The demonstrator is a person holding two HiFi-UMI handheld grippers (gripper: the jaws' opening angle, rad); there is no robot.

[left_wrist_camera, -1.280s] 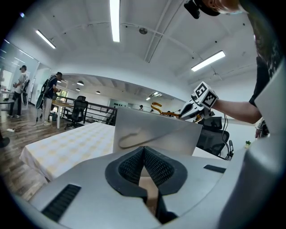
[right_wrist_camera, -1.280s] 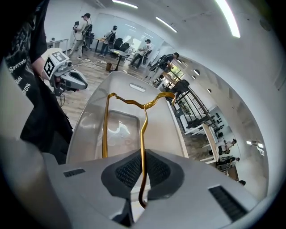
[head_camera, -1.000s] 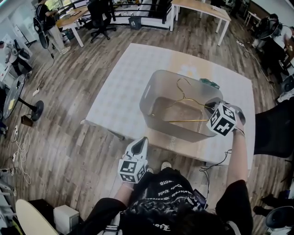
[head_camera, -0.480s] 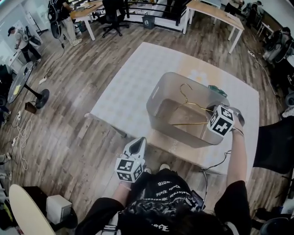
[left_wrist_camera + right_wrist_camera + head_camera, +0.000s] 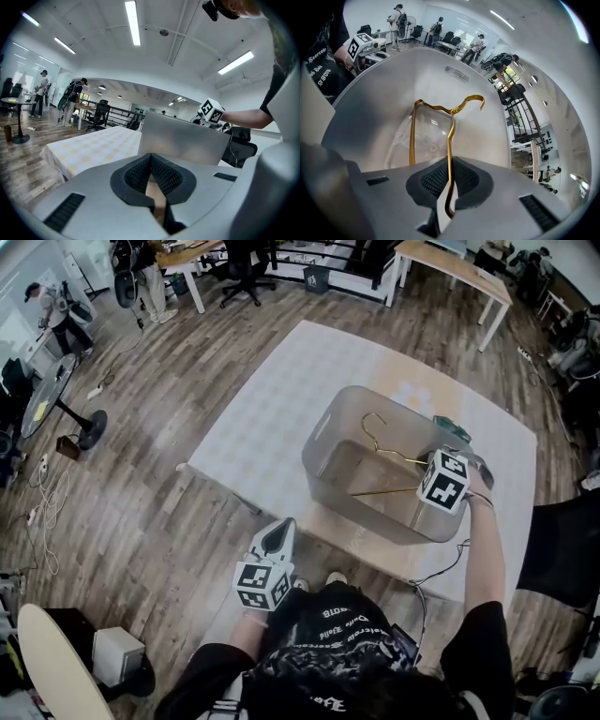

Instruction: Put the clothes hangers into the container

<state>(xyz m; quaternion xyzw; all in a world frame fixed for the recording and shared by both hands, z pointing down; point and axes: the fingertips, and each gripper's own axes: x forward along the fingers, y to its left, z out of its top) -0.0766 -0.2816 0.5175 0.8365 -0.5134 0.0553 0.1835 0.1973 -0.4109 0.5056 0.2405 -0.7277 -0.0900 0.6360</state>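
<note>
A gold wire hanger (image 5: 382, 452) hangs inside the translucent grey container (image 5: 323, 432) on the table, its hook toward the far wall. My right gripper (image 5: 427, 476) reaches over the container's right rim and is shut on the hanger's wire. In the right gripper view the wire (image 5: 450, 122) runs straight between the closed pads (image 5: 461, 178), with the container's (image 5: 440, 70) inside beyond. My left gripper (image 5: 277, 538) hangs low in front of the table, shut and empty. In its own view its jaws (image 5: 151, 161) meet, with the container wall (image 5: 183, 140) ahead.
The container stands on a table with a pale patterned cloth (image 5: 272, 399). A small green object (image 5: 452, 428) lies behind the container's far right corner. A black chair (image 5: 562, 540) stands to the right. Desks, fans and people are farther back on the wooden floor.
The right gripper has moved slightly inward over the container's rim, still holding the hanger. The left gripper has stayed put. The head view has shifted a little.
</note>
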